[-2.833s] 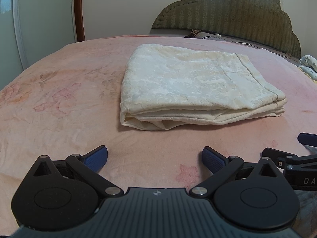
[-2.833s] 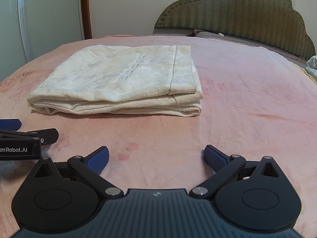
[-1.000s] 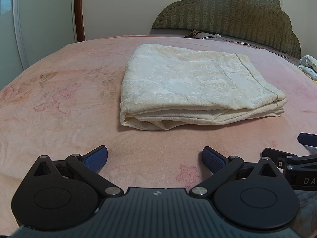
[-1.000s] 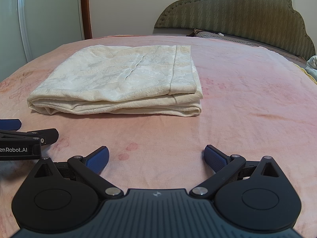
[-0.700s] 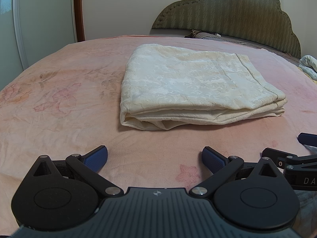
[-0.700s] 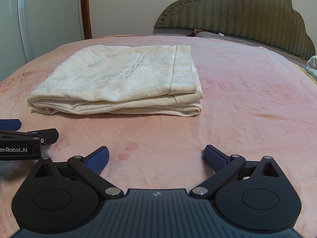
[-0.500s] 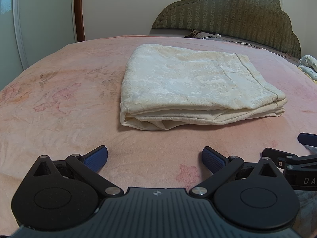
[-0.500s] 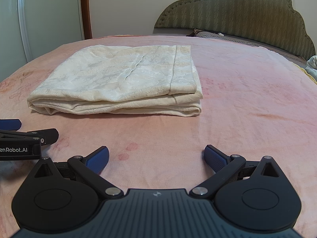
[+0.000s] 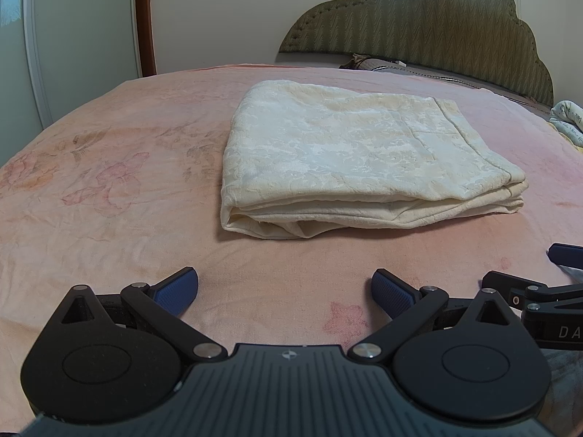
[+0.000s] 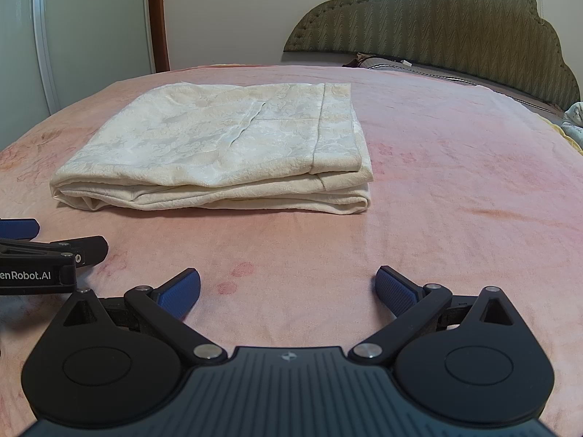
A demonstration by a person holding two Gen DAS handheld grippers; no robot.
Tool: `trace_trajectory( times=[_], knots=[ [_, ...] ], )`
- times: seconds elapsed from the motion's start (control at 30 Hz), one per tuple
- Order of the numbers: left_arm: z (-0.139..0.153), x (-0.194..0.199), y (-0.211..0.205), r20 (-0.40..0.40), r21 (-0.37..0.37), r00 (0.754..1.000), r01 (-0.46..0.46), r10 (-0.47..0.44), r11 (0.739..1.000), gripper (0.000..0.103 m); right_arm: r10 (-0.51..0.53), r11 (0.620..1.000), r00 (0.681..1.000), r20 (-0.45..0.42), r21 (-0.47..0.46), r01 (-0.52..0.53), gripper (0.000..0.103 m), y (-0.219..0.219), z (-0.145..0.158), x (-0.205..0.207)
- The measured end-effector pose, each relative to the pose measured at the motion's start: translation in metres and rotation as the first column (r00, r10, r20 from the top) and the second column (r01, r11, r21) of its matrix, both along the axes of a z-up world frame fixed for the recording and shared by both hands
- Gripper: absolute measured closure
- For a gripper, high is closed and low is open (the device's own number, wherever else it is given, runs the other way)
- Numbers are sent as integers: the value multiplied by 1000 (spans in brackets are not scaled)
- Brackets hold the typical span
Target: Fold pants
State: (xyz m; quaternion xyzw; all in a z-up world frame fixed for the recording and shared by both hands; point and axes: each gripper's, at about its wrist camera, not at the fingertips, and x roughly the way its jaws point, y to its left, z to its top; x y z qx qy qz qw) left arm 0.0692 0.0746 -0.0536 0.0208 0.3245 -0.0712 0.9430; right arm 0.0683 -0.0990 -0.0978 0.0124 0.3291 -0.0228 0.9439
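Observation:
The cream patterned pants (image 9: 349,153) lie folded in a flat rectangular stack on the pink bed; they also show in the right wrist view (image 10: 226,153). My left gripper (image 9: 284,287) is open and empty, resting low on the bedspread in front of the stack. My right gripper (image 10: 288,289) is open and empty, also short of the stack. Each gripper sees the other at its frame edge: the right gripper (image 9: 546,291) and the left gripper (image 10: 43,255). Neither touches the pants.
The pink floral bedspread (image 9: 109,182) covers the bed. A green padded headboard (image 9: 437,25) stands behind. A wardrobe (image 10: 73,36) is at the left. A bundle of pale cloth (image 9: 568,123) lies at the far right edge.

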Motion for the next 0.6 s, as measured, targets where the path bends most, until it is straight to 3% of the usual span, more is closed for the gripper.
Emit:
trace_trajectory(
  times=[0.6],
  knots=[
    [2,-2,2,-2,-8,1000,0,0,1000,0,0,1000,1000,0,4,0,0,1,0,1]
  ],
)
